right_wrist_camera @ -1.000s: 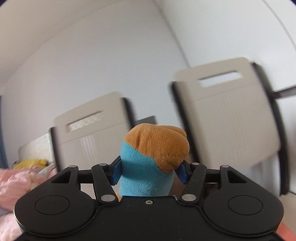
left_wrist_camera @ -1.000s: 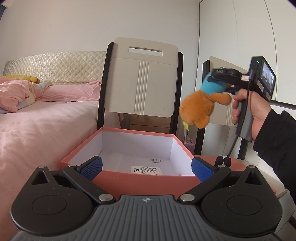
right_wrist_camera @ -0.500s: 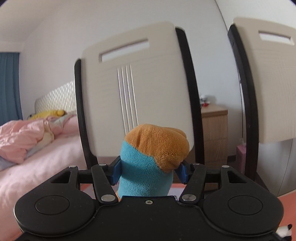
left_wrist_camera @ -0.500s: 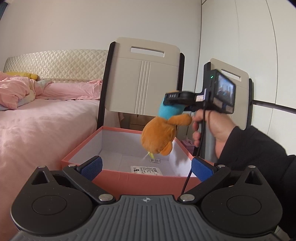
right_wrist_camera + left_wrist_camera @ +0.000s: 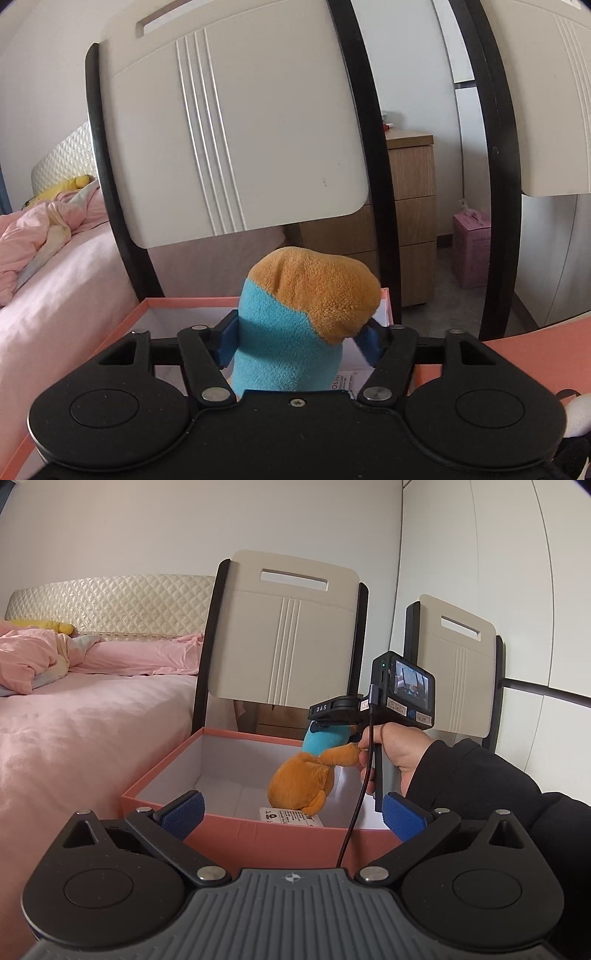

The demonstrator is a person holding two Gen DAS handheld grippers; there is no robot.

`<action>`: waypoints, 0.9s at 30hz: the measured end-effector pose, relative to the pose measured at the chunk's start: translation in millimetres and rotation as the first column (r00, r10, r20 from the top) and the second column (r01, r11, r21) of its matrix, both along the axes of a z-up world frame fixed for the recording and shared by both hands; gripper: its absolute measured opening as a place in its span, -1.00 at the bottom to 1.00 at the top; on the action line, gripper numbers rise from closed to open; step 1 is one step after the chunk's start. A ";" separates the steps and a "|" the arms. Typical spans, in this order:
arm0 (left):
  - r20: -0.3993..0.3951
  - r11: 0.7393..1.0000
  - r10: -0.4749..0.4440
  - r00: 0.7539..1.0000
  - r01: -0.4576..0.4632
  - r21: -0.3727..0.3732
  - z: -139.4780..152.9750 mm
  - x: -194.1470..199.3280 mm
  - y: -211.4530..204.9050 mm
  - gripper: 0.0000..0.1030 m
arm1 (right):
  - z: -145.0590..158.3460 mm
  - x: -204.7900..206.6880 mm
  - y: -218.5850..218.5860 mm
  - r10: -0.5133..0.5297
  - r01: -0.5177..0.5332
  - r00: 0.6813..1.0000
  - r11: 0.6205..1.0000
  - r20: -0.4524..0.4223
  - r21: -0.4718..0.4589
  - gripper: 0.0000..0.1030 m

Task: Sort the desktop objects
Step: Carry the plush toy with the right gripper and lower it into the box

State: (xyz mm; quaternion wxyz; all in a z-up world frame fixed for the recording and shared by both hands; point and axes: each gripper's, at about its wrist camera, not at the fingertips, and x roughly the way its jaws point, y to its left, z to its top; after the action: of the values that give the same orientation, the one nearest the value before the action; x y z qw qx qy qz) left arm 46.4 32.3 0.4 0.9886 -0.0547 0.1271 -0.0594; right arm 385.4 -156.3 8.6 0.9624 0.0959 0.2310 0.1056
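Your right gripper (image 5: 297,338) pinches the orange-and-blue plush toy (image 5: 301,777) by its blue end so the body hangs into the open pink cardboard box (image 5: 236,827); a second ago it hung outside, high to the right; your left gripper (image 5: 291,812) waits spread wide, holding nothing, at the near wall.

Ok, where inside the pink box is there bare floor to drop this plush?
The open pink cardboard box has bare white floor on its left half, between the left wall and the orange-and-blue plush toy. The front-right is crowded: the plush hangs over a white printed label, held by the right gripper.
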 end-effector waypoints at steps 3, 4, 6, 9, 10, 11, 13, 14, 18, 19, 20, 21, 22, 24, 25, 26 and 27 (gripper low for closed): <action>0.000 1.000 -0.003 1.000 0.003 0.006 0.0 0.1 -1.2 1.00 | -1.5 -0.3 0.7 0.007 -0.007 1.000 1.000 0.016 0.005 0.33; 0.001 1.000 -0.004 1.000 0.004 0.008 0.2 0.2 -1.7 1.00 | -2.5 0.3 1.1 0.009 -0.009 1.000 1.000 0.022 0.005 0.39; 0.001 1.000 -0.005 1.000 0.005 0.013 0.2 -0.1 -2.8 1.00 | -0.1 -3.6 -0.6 0.012 -0.013 0.999 1.000 0.042 0.008 0.49; 0.002 1.000 -0.007 1.000 0.007 0.021 0.1 -0.8 -4.5 1.00 | 4.5 -9.3 -1.8 0.016 -0.016 0.998 1.000 0.064 -0.005 0.49; 0.003 1.000 -0.007 1.000 0.007 0.023 0.1 -1.0 -5.1 1.00 | 5.8 -11.9 -3.2 0.017 -0.017 0.997 1.000 0.069 -0.004 0.49; 0.003 1.000 -0.007 1.000 0.007 0.024 0.2 -1.2 -5.3 1.00 | 7.6 -15.0 -5.4 0.018 -0.017 0.997 1.000 0.073 -0.004 0.49; 0.005 1.000 -0.008 1.000 0.008 0.025 -1.4 2.2 -2.5 1.00 | 11.2 -21.3 -9.8 0.017 -0.017 0.997 1.000 0.082 -0.003 0.49; 0.006 1.000 -0.009 1.000 0.009 0.026 -1.4 2.1 -2.5 1.00 | 12.9 -24.6 -12.7 0.014 -0.013 0.996 1.000 0.088 -0.002 0.49; 0.012 0.999 -0.015 1.000 0.015 0.031 -1.1 0.4 -4.3 1.00 | 19.1 -35.7 -25.1 -0.009 0.008 0.994 1.000 0.109 0.015 0.50; 0.014 0.999 -0.016 1.000 0.016 0.032 -1.1 0.1 -4.7 1.00 | 20.5 -38.8 -28.4 -0.016 0.014 0.994 1.000 0.112 0.020 0.50; 0.015 0.999 -0.018 1.000 0.017 0.033 -1.1 -0.2 -5.0 1.00 | 22.0 -43.5 -32.6 -0.022 0.019 0.993 1.000 0.115 0.024 0.50; 0.017 0.999 -0.019 1.000 0.019 0.034 -0.8 -1.0 -6.3 1.00 | 23.3 -47.3 -35.8 -0.028 0.025 0.993 0.999 0.119 0.023 0.50; 0.019 0.999 -0.021 1.000 0.020 0.035 -0.7 -1.5 -6.8 1.00 | 24.5 -52.5 -39.3 -0.033 0.031 0.992 0.999 0.122 0.020 0.50; 0.024 0.999 -0.022 0.999 0.022 0.037 -0.3 -2.4 -7.5 1.00 | 26.4 -63.3 -45.2 -0.046 0.044 0.991 0.999 0.130 0.014 0.50; 0.026 0.999 -0.023 0.999 0.022 0.038 -0.1 -2.9 -7.8 1.00 | 25.7 -68.9 -48.0 -0.049 0.047 0.990 0.999 0.131 0.013 0.50; 0.028 0.999 -0.024 0.999 0.023 0.039 0.1 -3.3 -8.2 1.00 | 25.1 -75.1 -51.1 -0.051 0.051 0.990 0.999 0.133 0.010 0.50; 0.030 0.999 -0.025 0.999 0.024 0.039 0.1 -3.8 -8.7 1.00 | 25.2 -84.9 -56.5 -0.053 0.052 0.990 0.999 0.133 0.006 0.50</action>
State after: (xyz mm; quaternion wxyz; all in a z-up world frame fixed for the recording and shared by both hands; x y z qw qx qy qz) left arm 42.7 23.6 0.6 0.9905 -0.0332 0.1139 -0.0699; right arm 300.6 -212.9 33.8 0.9781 0.0961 0.1633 0.0867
